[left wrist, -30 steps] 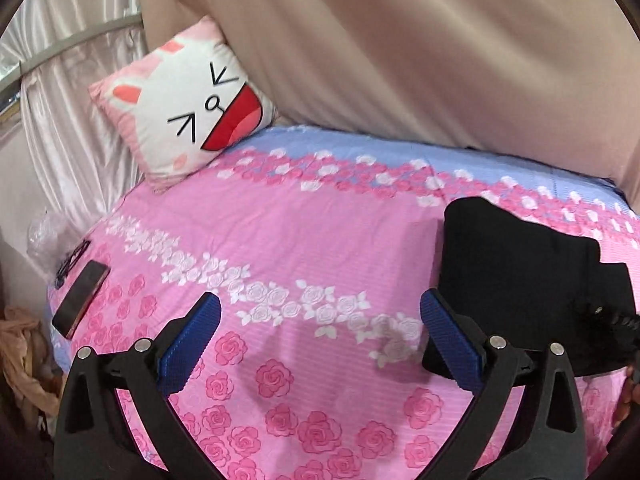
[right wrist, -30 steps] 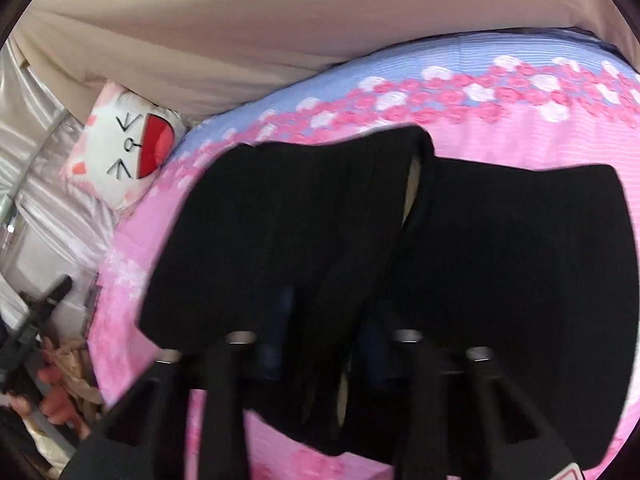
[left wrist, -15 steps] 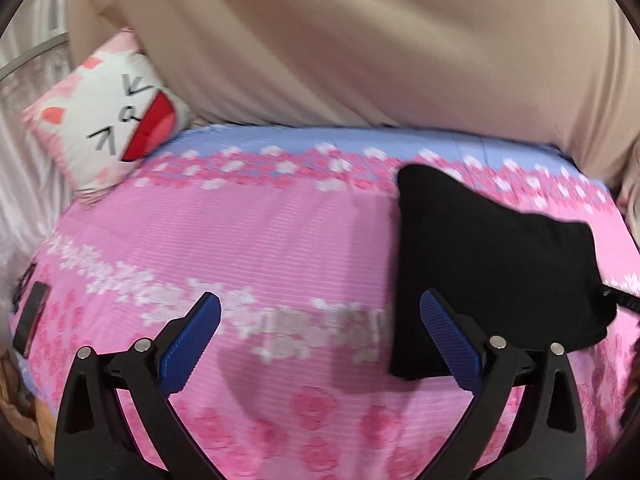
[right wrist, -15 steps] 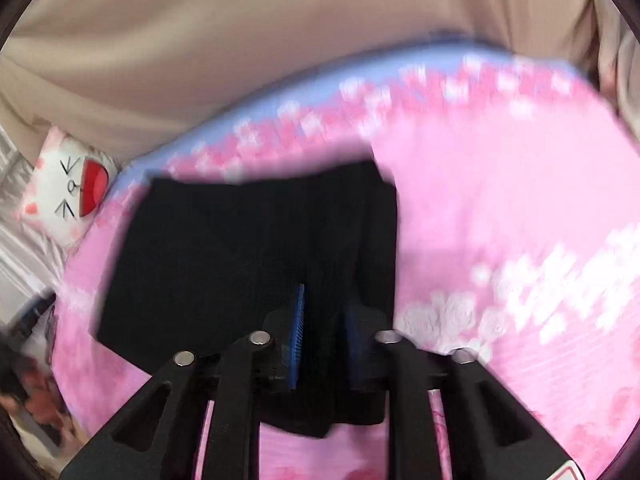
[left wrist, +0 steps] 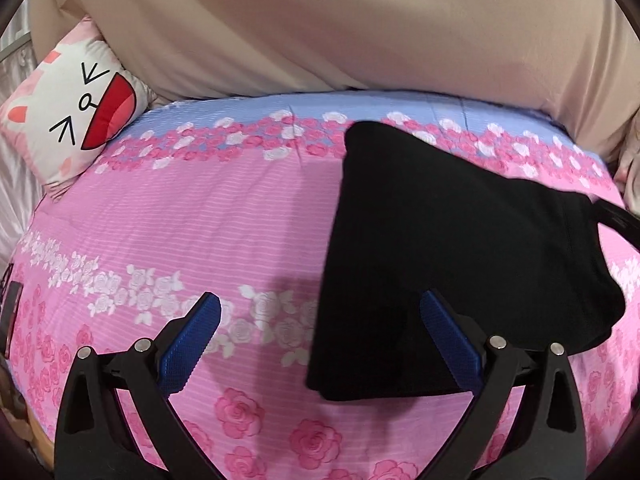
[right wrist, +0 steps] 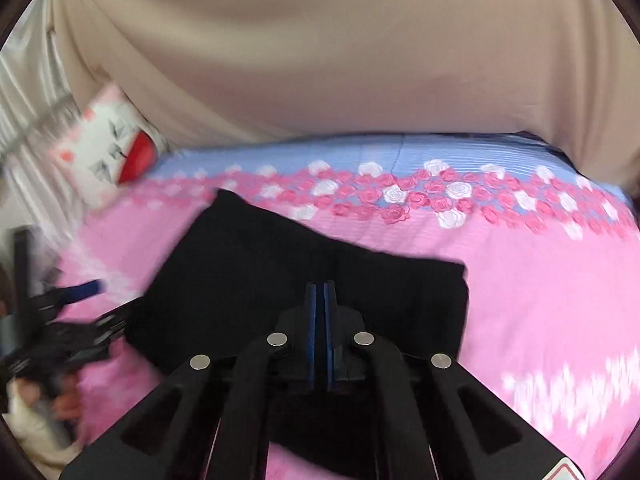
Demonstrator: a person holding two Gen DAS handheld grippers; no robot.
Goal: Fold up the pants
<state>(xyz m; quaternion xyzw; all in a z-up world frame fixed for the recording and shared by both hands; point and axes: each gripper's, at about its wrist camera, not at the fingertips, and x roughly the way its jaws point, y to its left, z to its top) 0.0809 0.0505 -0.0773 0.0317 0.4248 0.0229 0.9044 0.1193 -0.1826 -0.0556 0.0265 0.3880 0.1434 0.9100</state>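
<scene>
The black pants (left wrist: 444, 248) lie folded into a flat block on the pink rose-print bed (left wrist: 208, 216). My left gripper (left wrist: 320, 336) is open and empty, low over the bed at the pants' near left corner; its right finger is above the fabric. In the right wrist view the pants (right wrist: 280, 260) lie ahead and under my right gripper (right wrist: 320, 312). Its blue pads are pressed together above the pants, and I cannot make out any fabric between them. The left gripper also shows blurred at the far left of that view (right wrist: 80, 292).
A white and pink cartoon-face cushion (left wrist: 68, 108) leans at the bed's far left corner. A beige curtain or sheet (left wrist: 340, 28) hangs behind the bed. A dark phone (left wrist: 8, 316) lies at the bed's left edge.
The right gripper has laid the hanging pants down flat onto the bed and drawn back, and its pads now press together. The left gripper has swung right toward the pants, still open.
</scene>
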